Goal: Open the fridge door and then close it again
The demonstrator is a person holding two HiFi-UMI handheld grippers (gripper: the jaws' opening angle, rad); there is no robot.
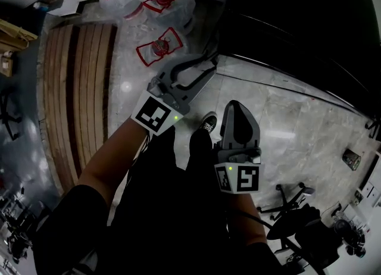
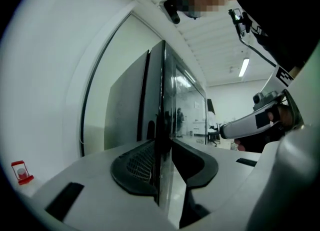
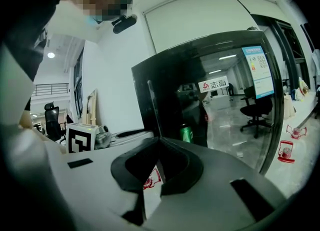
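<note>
The black glass-door fridge (image 1: 297,24) fills the upper right of the head view. My left gripper (image 1: 202,68) reaches level to its near corner. In the left gripper view the door's dark vertical edge (image 2: 159,100) runs between the jaws of the left gripper (image 2: 162,167), and both pads lie against it. My right gripper (image 1: 237,113) hangs lower, over the marble floor, apart from the fridge. In the right gripper view the fridge's glass front (image 3: 210,105) stands ahead, and the right gripper (image 3: 159,162) has its pad tips together with nothing between them.
Three clear bags with red handles lie on the floor left of the fridge (image 1: 158,47). A wooden slatted panel (image 1: 77,89) runs along the left. An office chair (image 1: 292,208) stands at the lower right. A green can (image 3: 186,132) shows behind the fridge's glass.
</note>
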